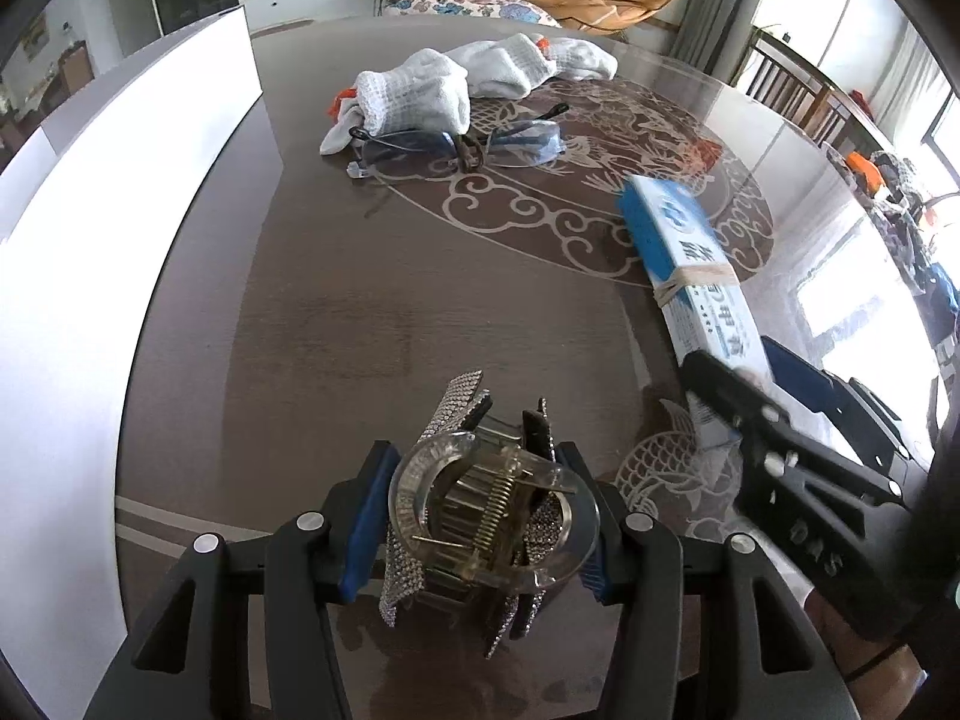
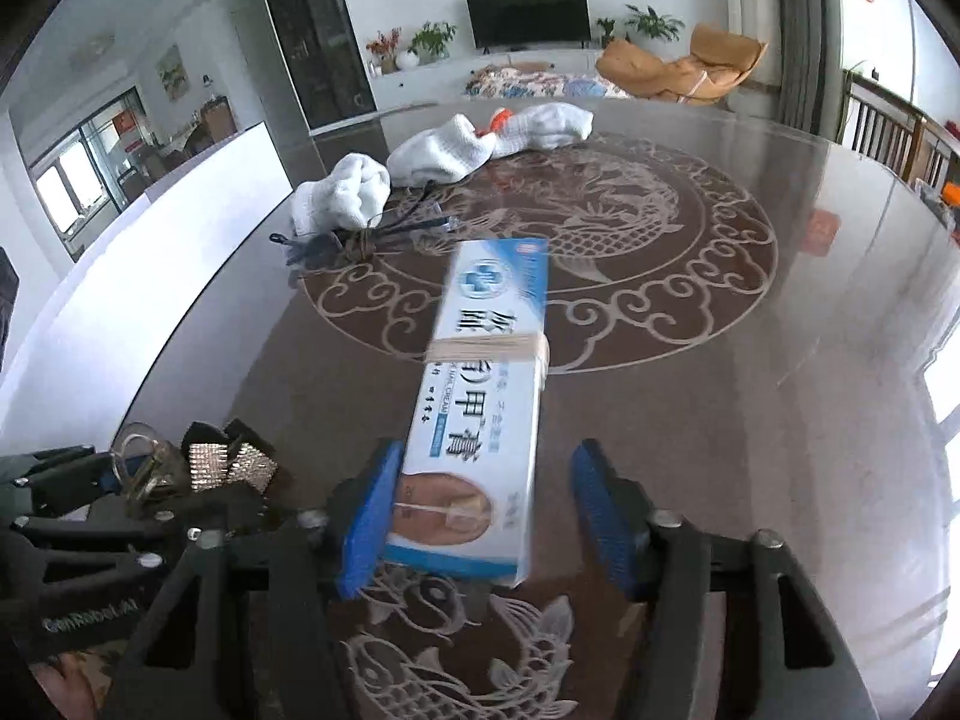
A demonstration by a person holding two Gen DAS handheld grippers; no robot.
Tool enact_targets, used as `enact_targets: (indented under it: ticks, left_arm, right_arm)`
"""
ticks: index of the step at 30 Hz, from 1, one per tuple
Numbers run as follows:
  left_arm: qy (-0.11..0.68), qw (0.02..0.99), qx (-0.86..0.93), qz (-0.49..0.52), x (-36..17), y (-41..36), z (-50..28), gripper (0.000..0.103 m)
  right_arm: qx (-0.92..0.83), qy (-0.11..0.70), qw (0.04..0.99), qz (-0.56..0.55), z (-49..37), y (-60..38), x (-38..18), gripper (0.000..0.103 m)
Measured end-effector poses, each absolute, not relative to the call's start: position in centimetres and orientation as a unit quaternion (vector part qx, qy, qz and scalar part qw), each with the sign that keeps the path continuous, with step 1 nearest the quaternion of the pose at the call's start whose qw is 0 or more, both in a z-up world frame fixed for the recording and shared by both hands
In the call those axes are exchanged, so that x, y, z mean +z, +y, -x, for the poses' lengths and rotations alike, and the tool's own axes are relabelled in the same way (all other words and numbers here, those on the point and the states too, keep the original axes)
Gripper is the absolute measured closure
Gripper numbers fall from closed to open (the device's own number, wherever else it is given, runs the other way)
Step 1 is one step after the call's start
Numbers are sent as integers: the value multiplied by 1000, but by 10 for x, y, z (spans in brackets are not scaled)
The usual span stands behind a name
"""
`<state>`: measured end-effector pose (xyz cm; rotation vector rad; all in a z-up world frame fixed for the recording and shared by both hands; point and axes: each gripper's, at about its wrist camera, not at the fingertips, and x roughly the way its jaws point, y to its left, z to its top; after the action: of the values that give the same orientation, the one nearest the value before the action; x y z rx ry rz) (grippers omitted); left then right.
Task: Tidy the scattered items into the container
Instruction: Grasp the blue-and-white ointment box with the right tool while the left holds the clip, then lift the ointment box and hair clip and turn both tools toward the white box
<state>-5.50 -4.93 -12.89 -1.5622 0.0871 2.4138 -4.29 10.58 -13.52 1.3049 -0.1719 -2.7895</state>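
Living-room furniture fills the background behind a dark patterned bench [image 1: 336, 312]. At the bottom of the left wrist view the left gripper [image 1: 471, 519] has its jaws closed on a rhinestone hair clip [image 1: 480, 504]. In the right view the right gripper [image 2: 480, 516] has one pad against the blue-white box [image 2: 480, 396]; the other pad seems apart, so the box may slip or swing. The white container [image 1: 150, 192] stands at the left; socks [image 1: 420, 90] and glasses [image 1: 456, 144] wait.

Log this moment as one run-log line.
left tool: shut on hair clip | right tool: open around cream box | socks, glasses: on table
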Motion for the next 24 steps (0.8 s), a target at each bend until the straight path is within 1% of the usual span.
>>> enact_targets:
  ticks: [9,13,19,24]
  left_arm:
    - [11,149,848,508,-114,-23,33,52]
    - [10,148,856,496,-105,-8,23,52]
    - [29,137,860,491,-104,17,17,52]
    - [40,128,862,489,-101,17,22,52]
  right_arm:
    - [-909,-121,42,-396,-2,143,-117,62]
    - [-914,-124,45,-382,-22,148,-106,62]
    - [-917,-125,58,-375,-37,143,-102,62]
    - [-920,-119,65,-368,-44,138,-97,62]
